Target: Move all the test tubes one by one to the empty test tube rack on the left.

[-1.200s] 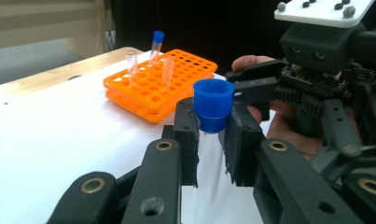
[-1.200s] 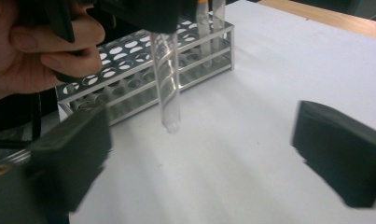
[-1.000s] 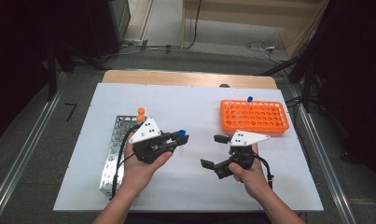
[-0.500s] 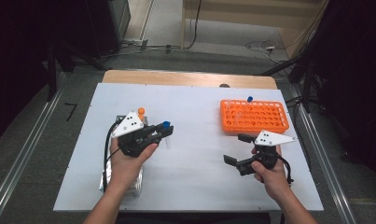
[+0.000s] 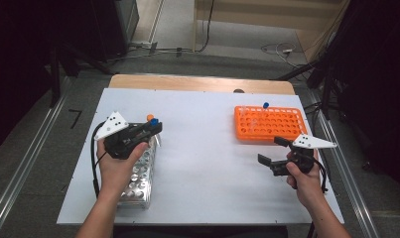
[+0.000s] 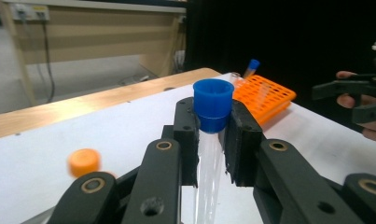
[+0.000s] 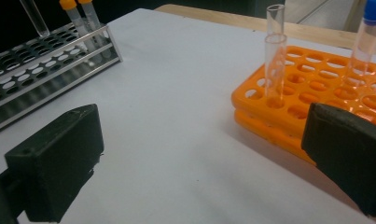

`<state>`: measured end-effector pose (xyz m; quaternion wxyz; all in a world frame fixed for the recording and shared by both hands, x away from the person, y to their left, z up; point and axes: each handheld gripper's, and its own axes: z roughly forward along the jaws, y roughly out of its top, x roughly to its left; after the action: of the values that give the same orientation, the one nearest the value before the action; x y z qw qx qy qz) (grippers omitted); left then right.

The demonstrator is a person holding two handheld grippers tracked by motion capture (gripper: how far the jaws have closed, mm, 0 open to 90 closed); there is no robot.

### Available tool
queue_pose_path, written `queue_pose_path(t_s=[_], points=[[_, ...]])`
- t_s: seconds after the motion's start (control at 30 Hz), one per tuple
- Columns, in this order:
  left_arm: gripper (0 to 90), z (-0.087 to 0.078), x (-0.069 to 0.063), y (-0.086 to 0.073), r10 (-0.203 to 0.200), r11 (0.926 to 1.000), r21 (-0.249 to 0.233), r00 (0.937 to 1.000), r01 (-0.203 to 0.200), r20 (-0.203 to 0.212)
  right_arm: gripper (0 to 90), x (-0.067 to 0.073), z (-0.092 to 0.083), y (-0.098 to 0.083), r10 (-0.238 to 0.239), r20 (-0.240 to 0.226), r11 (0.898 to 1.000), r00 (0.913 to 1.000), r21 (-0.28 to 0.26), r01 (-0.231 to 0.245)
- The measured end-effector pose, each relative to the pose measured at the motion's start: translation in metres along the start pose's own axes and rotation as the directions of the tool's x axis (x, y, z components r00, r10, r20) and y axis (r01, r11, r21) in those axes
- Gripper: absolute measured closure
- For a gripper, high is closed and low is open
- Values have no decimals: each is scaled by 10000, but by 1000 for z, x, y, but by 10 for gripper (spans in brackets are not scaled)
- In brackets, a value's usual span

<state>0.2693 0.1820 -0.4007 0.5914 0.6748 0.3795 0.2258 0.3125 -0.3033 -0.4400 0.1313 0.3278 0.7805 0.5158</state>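
Tube transfer between two racks
Left tool (image 5: 153, 128) clamps blue-capped tube (image 6: 212, 122) upright over metal rack (image 5: 138, 173); right tool (image 5: 273, 151) gapes empty, orange rack (image 5: 269, 124) at twelve o'clock.

We note both forearms bare, no sleeves visible. The left hand-held gripper (image 5: 155, 127) is black, with two thick matte jaws on linkage arms pinned with brass-ringed pivots, a white three-cornered plate bearing dark dots, and a black cable looping off it. The right hand-held gripper (image 5: 274, 150) matches: blocky black jaws, pale triangular plate, black cable.
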Motion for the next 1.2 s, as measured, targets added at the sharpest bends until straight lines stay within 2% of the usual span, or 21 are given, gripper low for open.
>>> queue_pose_path(t_s=[0.2, 0.37, 0.5, 0.87, 0.93, 1.07, 1.2], points=[[771, -4, 11, -4, 22, 9999, -129, 9975, -32, -702, 0, -8, -1, -3, 113, 171, 9999, 9998, 18, -114], [770, -5, 17, -9, 145, 9997, -176, 9927, -167, -1197, 0, -11, -2, -3, 226, 240, 9997, 9995, 21, -227], [770, -4, 21, -14, 70, 9998, -162, 9887, -96, -1496, 0, -12, -2, -4, 283, 262, 9996, 9993, 20, -284], [770, -2, 25, -25, 129, 9999, -53, 9819, -141, -1889, 0, -14, -3, -4, 305, 326, 9995, 9990, -27, -304], [770, -1, 25, -27, 120, 9999, 4, 9823, -122, -1871, 0, -15, -3, -5, 291, 316, 9996, 9991, -49, -289], [770, 2, 24, -30, 272, 9992, 339, 9817, -212, -1885, 0, -15, -3, -5, 296, 334, 9996, 9990, -24, -296], [769, 4, 23, -32, 349, 9971, 730, 9782, -203, -2045, 0, -15, -3, -5, 326, 347, 9995, 9989, -16, -326]])
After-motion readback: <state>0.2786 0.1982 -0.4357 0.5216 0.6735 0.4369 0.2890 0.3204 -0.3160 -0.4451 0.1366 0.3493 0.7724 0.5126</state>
